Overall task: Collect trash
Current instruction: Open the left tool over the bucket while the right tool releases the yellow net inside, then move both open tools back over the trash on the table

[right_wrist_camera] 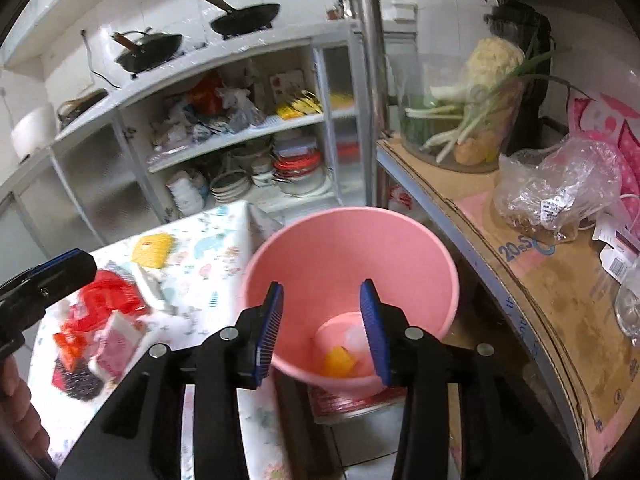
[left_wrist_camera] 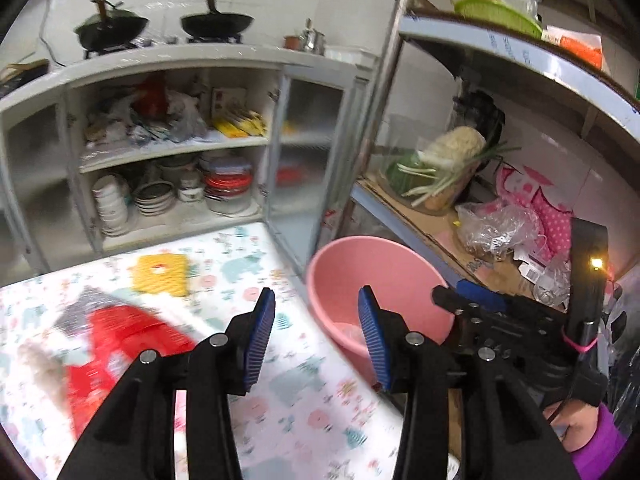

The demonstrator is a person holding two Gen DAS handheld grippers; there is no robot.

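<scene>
The right gripper [right_wrist_camera: 320, 328] hangs released and empty over the pink bucket [right_wrist_camera: 348, 248], where a yellow scrap [right_wrist_camera: 338, 362] and a pale piece already lie at the bottom. The left gripper [left_wrist_camera: 316, 336] is likewise spread with nothing between its pads, above the patterned tablecloth [left_wrist_camera: 240, 264]. Trash remains on the table: a red wrapper [left_wrist_camera: 120, 340] at nine o'clock of the left gripper and a yellow piece [left_wrist_camera: 160, 274] at eleven. By my reading, collection is partly done.
</scene>
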